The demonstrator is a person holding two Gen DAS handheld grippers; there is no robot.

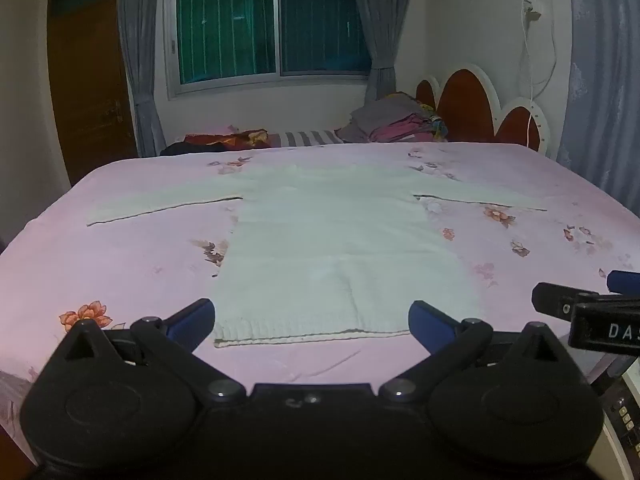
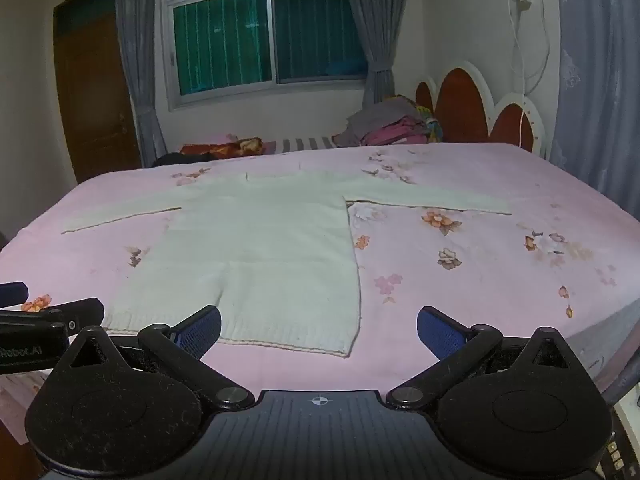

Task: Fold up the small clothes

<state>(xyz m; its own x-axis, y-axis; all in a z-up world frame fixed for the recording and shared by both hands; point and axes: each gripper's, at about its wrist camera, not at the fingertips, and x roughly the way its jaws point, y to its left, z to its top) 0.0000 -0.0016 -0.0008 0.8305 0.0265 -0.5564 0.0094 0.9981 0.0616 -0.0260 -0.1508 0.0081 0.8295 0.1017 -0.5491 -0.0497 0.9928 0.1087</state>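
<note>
Wide apart sit the left gripper's [image 1: 312, 322] blue pads, just short of the white sweater's [image 1: 340, 248] ribbed hem; the right gripper [image 2: 319, 330] gapes likewise. "Robot.AI" reads on the left unit, "DA" on the right. Sweater lies flat, sleeves outspread, on the pink floral bedsheet [image 2: 460, 272].

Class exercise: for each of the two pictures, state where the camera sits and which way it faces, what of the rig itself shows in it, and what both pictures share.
Left wrist: sits on the left gripper, at the bed's near edge, facing the white sweater and window; its open fingers show, and the right gripper at right.
Right wrist: sits on the right gripper, facing likewise; its open fingers show, the left gripper at left.
Shared: sweater spread flat on the pink bedsheet, clothes pile, headboard.
</note>
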